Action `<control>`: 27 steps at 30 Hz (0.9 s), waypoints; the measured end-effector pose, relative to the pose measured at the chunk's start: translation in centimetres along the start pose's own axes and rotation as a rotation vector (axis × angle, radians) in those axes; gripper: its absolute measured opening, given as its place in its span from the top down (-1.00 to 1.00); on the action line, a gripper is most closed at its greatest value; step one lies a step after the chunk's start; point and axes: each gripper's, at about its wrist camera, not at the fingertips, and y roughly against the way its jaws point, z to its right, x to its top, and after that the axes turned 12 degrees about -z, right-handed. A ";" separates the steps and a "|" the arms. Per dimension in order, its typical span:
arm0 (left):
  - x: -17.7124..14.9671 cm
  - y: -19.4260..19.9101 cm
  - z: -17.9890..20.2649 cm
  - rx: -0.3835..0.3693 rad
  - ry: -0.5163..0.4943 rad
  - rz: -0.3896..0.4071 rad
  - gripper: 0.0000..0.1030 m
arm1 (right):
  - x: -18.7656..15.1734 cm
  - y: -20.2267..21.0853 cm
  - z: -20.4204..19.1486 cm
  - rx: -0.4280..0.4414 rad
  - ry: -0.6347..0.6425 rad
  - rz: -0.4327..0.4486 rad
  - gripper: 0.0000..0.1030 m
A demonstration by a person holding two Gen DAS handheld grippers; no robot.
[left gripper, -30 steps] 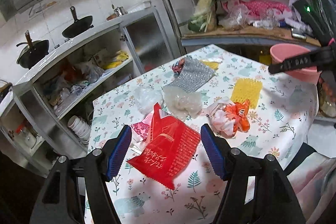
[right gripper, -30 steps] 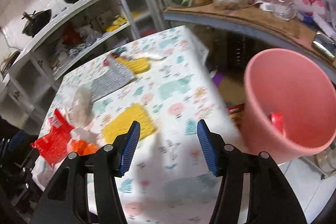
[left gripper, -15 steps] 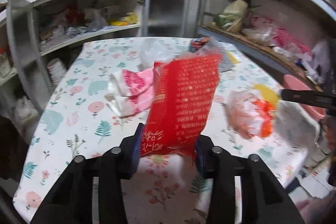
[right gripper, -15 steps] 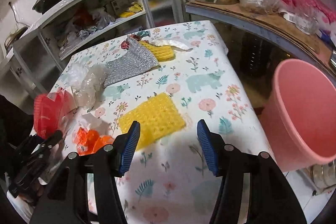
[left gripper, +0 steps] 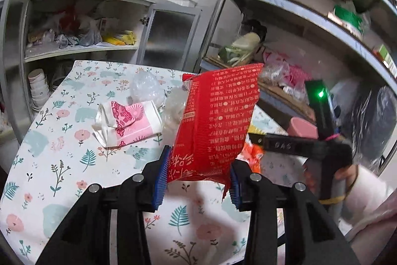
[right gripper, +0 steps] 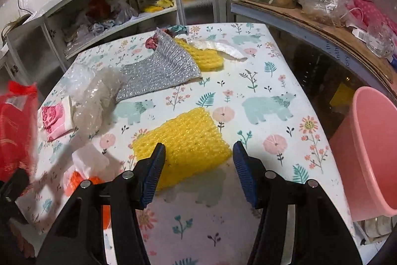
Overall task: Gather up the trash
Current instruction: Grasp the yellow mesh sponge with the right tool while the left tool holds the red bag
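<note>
red wrapper [left gripper: 213, 126] lifted off table [left gripper: 62, 165] | left tool [left gripper: 197, 173] clamped

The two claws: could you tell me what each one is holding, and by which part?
The left claw grips the red wrapper by its bottom edge, lifted off the table. The right claw is open, holding nothing.

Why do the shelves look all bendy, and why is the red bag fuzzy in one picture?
Left wrist view: the fisheye lens bows the shelves; the red bag looks sharp. Right wrist view: the bag sits at the edge, smeared by blur; the yellow pad stays crisp.
</note>
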 end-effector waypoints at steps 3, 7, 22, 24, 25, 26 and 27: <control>0.2 0.3 0.0 0.013 -0.001 0.016 0.21 | 0.1 0.0 0.0 0.008 0.002 0.002 0.21; 0.6 1.2 0.0 0.003 0.016 0.051 0.21 | 0.2 0.9 -0.4 -0.003 0.016 0.022 0.82; 0.4 3.7 -1.0 -0.017 0.093 0.120 0.20 | 0.0 6.8 1.0 0.139 -0.051 0.157 0.84; 0.3 4.3 -1.1 -0.027 0.110 0.144 0.20 | 0.1 7.9 1.2 0.150 -0.051 0.189 0.84; 0.3 4.5 -1.2 -0.026 0.118 0.152 0.20 | 0.1 8.3 1.2 0.149 -0.049 0.200 0.84; 0.3 4.7 -1.3 -0.022 0.126 0.157 0.20 | 0.1 8.7 1.1 0.147 -0.046 0.213 0.84; 0.3 4.9 -1.4 -0.019 0.132 0.161 0.20 | 0.1 9.1 1.2 0.149 -0.044 0.225 0.84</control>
